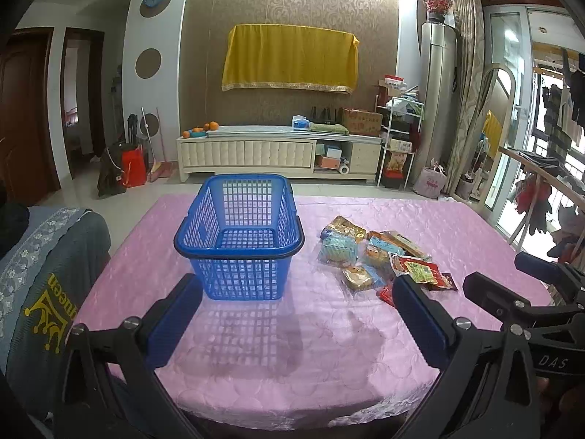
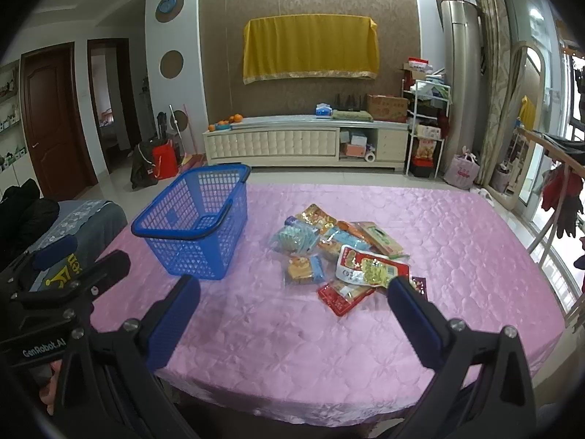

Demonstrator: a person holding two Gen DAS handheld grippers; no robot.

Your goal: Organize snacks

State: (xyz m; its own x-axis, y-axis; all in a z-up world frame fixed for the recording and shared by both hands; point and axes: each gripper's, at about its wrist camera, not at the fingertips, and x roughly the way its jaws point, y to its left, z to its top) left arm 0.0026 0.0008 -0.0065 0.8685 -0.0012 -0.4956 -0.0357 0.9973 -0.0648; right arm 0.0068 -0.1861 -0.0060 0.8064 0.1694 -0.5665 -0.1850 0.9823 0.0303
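Note:
An empty blue plastic basket (image 1: 239, 241) stands on the pink tablecloth (image 1: 310, 347), left of centre; it also shows in the right wrist view (image 2: 197, 226). A pile of several snack packets (image 1: 384, 259) lies to its right, seen too in the right wrist view (image 2: 343, 256); a red-and-white packet (image 2: 365, 267) lies at the front of the pile. My left gripper (image 1: 296, 292) is open and empty, just in front of the basket. My right gripper (image 2: 292, 292) is open and empty, in front of the pile. Each gripper shows at the edge of the other's view.
A chair with a grey cover (image 1: 44, 285) stands at the table's left edge. Beyond the table's far edge are a floor, a white TV cabinet (image 1: 278, 153) and shelves (image 1: 398, 139). A clothes rack (image 1: 548, 190) stands at the right.

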